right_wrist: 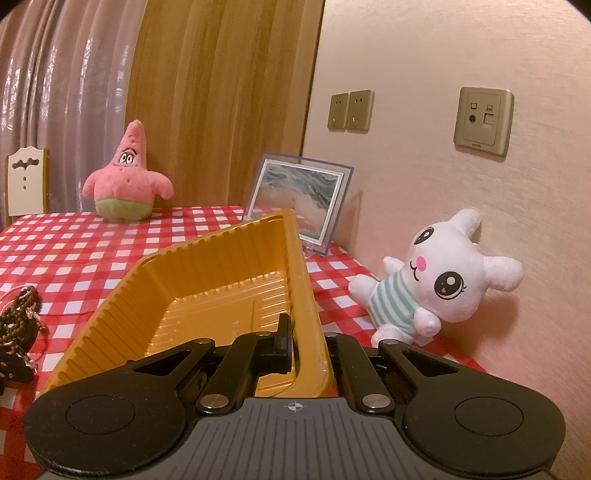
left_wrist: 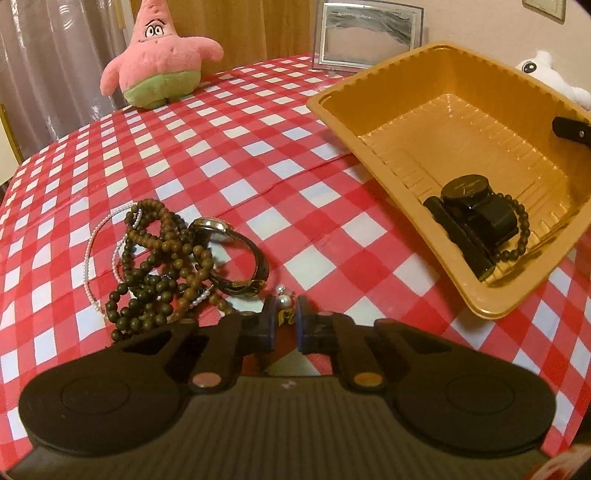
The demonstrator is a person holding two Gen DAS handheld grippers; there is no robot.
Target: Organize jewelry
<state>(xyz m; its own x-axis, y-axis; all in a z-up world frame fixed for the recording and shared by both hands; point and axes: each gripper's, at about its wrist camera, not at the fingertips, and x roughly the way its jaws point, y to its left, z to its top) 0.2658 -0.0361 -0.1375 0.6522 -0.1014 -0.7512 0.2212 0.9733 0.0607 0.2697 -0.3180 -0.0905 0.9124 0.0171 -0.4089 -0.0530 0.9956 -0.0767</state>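
Observation:
A gold plastic tray [left_wrist: 391,85] is tilted up on the checked table. My right gripper [right_wrist: 308,339] is shut on the tray's rim [right_wrist: 306,295] and holds it tilted; one of its fingers shows at the tray's edge in the left wrist view [left_wrist: 570,129]. Inside lie a black watch [left_wrist: 469,206] and a dark bead bracelet [left_wrist: 521,236]. My left gripper [left_wrist: 286,317] is nearly closed around a small pearl earring [left_wrist: 285,301] with a gold piece, low over the cloth. Left of it lies a pile of brown bead strands [left_wrist: 159,254], a thin pearl chain [left_wrist: 88,254] and a gold-rimmed watch [left_wrist: 236,254].
A pink starfish plush [left_wrist: 162,59] and a framed picture [left_wrist: 369,35] stand at the table's far edge. A white bunny plush [right_wrist: 436,273] leans on the wall at right. A chair [right_wrist: 26,181] stands behind the table's left end.

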